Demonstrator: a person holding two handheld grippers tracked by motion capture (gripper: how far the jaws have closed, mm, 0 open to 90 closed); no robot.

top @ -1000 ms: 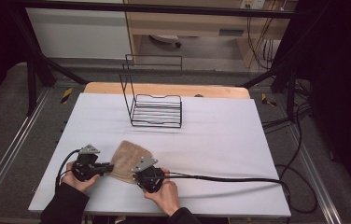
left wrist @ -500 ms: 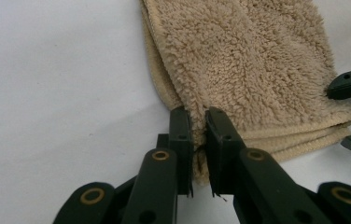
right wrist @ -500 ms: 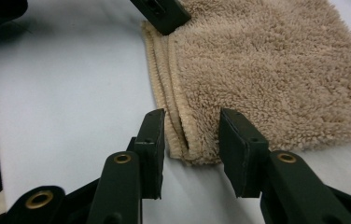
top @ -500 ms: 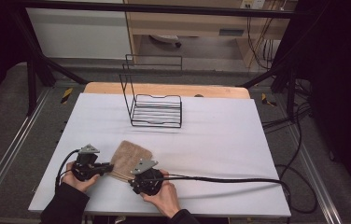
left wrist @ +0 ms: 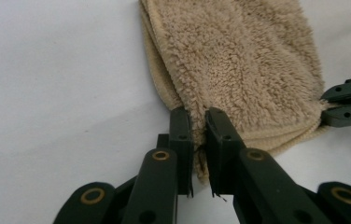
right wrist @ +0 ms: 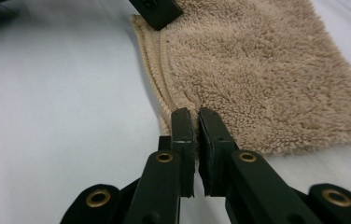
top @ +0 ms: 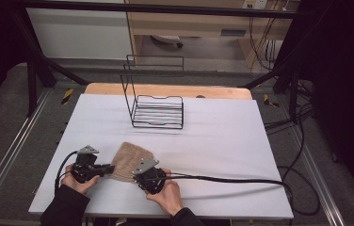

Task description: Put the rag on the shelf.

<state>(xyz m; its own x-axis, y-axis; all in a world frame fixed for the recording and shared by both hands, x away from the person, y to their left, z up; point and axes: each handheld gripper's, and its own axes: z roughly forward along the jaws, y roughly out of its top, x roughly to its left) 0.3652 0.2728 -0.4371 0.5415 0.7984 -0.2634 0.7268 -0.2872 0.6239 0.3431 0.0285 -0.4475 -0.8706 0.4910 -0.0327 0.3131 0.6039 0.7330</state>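
A lab test station: white tabletop (top: 222,141) boxed in by a black metal frame (top: 34,75), cables (top: 302,141) trailing over grey floor (top: 5,122), yellow-black tape marks (top: 67,95) beside the rails, plain wooden furniture (top: 189,23) behind.

Black wire rack (top: 157,109) standing upright on the far half of the white-covered surface (top: 222,141), its tall back frame at the left and low slatted basket to the right; wooden edge strip (top: 165,89) along the surface's far side; grey floor (top: 10,127) with metal rails to either side; cables (top: 302,122) on the floor at right; pale cabinet (top: 194,23) beyond
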